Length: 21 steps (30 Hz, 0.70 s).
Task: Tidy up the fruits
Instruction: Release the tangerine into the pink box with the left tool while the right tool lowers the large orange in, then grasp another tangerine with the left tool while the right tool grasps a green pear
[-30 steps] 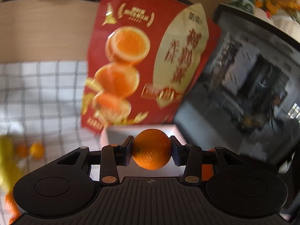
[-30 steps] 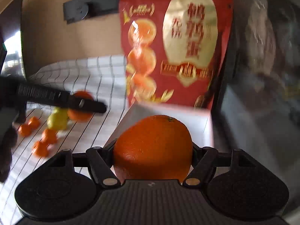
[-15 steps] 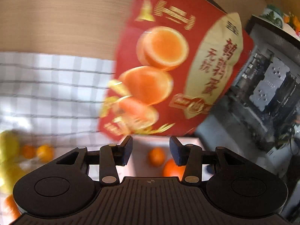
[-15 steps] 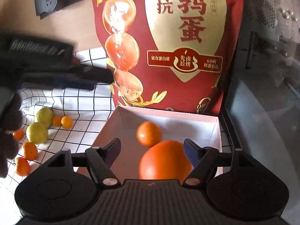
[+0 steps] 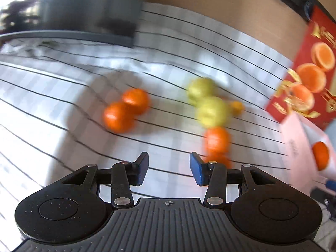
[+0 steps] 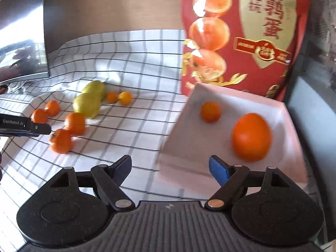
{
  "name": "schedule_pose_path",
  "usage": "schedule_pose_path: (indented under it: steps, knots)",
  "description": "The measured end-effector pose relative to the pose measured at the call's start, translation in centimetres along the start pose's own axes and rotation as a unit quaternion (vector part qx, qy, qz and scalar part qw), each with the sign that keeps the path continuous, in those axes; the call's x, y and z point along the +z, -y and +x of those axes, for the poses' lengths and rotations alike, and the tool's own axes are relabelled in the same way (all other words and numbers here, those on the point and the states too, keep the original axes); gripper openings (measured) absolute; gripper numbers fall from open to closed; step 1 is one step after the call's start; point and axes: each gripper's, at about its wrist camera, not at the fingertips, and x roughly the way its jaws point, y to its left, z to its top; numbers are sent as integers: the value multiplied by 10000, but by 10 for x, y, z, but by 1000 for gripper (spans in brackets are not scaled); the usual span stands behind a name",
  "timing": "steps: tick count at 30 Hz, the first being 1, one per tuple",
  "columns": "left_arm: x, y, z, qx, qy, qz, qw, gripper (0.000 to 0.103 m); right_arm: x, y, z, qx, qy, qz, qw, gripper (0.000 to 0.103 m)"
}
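A white box [image 6: 279, 113] holds a large orange [image 6: 251, 136] and a small mandarin [image 6: 211, 111]. My right gripper [image 6: 170, 168] hovers at the box's near left corner, its jaws opening with nothing between them. My left gripper [image 5: 169, 168] is open and empty over the checked cloth [image 5: 63, 96], its tip showing at the left edge [image 6: 40, 128] of the right wrist view. Loose fruit lies ahead of it: two mandarins [image 5: 126, 109] side by side, two yellow-green pears [image 5: 212, 110], two more mandarins [image 5: 216, 138] close to its right finger and a small yellow-orange fruit [image 5: 237, 106].
A tall red snack bag [image 6: 241, 31] stands behind the box. A dark monitor [image 6: 21, 31] and its base [image 5: 84, 35] sit at the cloth's far left. A dark cabinet [image 6: 315, 84] borders the box on the right. The wooden wall [image 6: 115, 6] closes the back.
Both grippers let go of their fruit into the box. The left gripper then swung left and down toward the loose fruit. The right gripper widened and drew back from the large orange.
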Motion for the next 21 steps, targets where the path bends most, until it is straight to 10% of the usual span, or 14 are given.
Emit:
schedule_pose_path:
  steps: [21]
  knots:
    - [44,-26,77,518,-256,1199,9911,50,-31,-65,10,10,-690,-167,9975,82]
